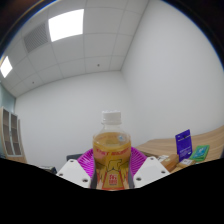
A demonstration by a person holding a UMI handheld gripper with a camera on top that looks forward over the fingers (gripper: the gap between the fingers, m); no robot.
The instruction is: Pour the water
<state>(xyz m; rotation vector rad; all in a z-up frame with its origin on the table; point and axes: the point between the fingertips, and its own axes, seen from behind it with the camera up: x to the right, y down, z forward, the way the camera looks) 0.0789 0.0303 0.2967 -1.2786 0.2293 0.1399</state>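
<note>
Gripper [112, 172] clamped on bottle [111, 150], both purple pads [88, 165] pressing its sides at the labelled middle. Bottle upright between the fingers, white cap [111, 117] on top, amber liquid filling it nearly to the neck. Bottle lifted clear of table [160, 148], which sits lower behind to the right with a blue box [184, 145] and some small packets on it.

Handling, judged: thin clear plastic, near full so fairly heavy for its kind; walls will give under squeeze; label band gives better friction than bare plastic. Mid-body hold looks right, keeps the weight balanced for tipping. Cap appears on, so pouring would need it off first; cannot tell for sure.

Pose: gripper held level and high, camera taking in mostly ceiling lights [66, 24] and white wall. No tilt yet. No receiving cup visible.
</note>
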